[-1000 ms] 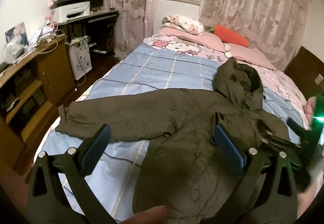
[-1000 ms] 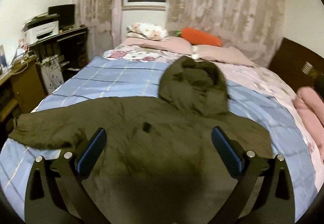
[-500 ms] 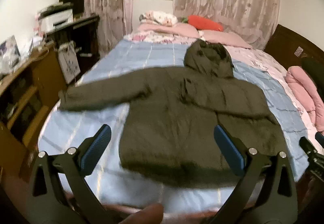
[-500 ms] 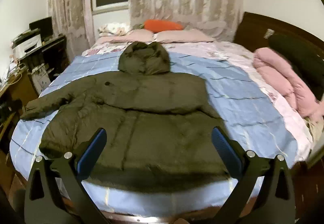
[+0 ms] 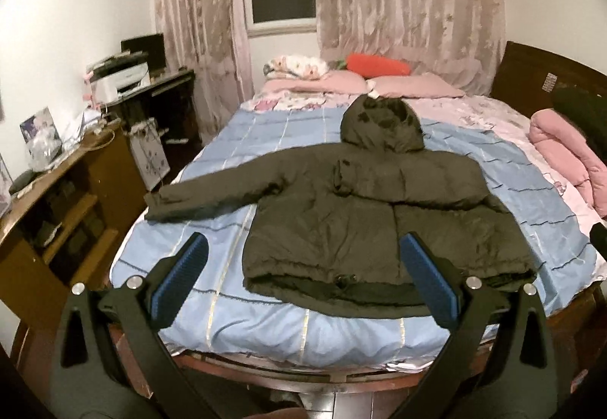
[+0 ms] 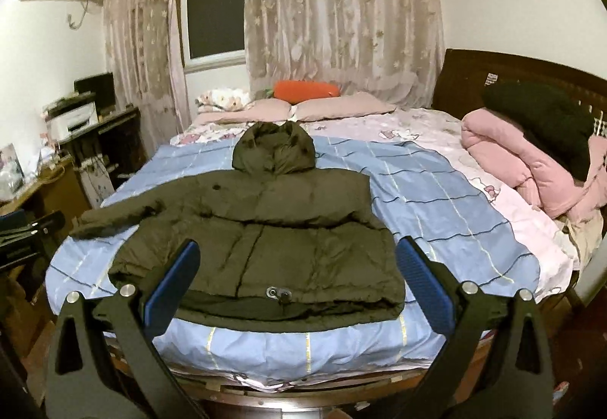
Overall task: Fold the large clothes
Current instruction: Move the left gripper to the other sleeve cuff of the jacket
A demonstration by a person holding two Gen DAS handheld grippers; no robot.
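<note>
A dark olive hooded jacket (image 5: 364, 214) is laid flat on the blue checked quilt of the bed (image 5: 265, 328), its hood (image 5: 381, 131) pointed toward the pink pillows (image 5: 413, 87), one sleeve (image 5: 212, 191) stretched out toward the wooden counter (image 5: 64, 168) and the other folded across the chest. The left gripper (image 5: 303, 278) is held above the foot of the bed with its blue-padded fingers (image 5: 182, 278) spread wide and nothing between them. The right gripper (image 6: 297, 282) is likewise held spread and empty over the jacket's hem, and a rolled pink blanket (image 6: 523, 161) is seen near the headboard.
</note>
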